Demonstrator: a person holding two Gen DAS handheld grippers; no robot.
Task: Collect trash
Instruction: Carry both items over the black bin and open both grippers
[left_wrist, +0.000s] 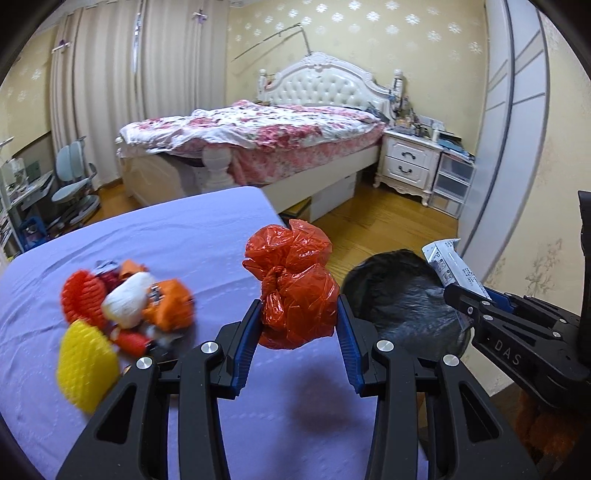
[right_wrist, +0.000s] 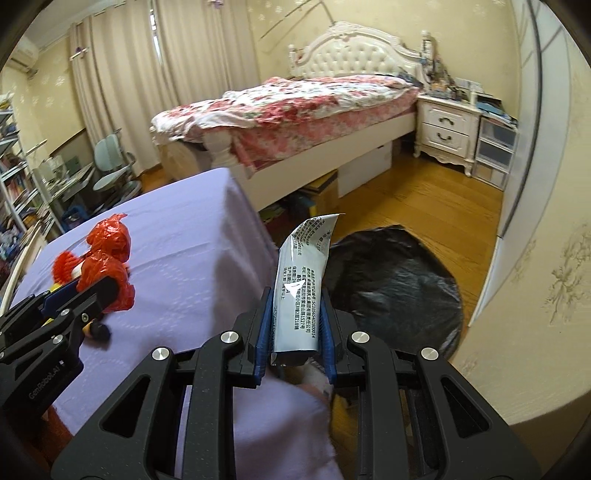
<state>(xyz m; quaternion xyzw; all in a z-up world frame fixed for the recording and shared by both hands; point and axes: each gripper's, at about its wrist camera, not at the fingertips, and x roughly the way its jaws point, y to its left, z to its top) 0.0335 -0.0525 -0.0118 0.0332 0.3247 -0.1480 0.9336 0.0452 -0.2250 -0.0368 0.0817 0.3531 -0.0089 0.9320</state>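
Purple cloth-covered surface (left_wrist: 166, 236) in foreground. Pile of orange, yellow and white toys (left_wrist: 122, 314) on surface, left part. Left tool (left_wrist: 300, 314) above surface, knotted red plastic bag (left_wrist: 295, 288) between its pads. Black-lined round trash bin (right_wrist: 399, 288) on wooden floor (right_wrist: 424, 199), right of surface. Right tool (right_wrist: 295, 314), right of left tool, clamps grey printed wrapper (right_wrist: 301, 288) near bin. Bed with floral quilt (left_wrist: 258, 129) behind surface; white nightstand (left_wrist: 410, 162) right of bed.

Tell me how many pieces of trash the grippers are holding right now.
2. The knotted red plastic bag sits between the left gripper's pads; the silver wrapper is pinched in the right gripper.
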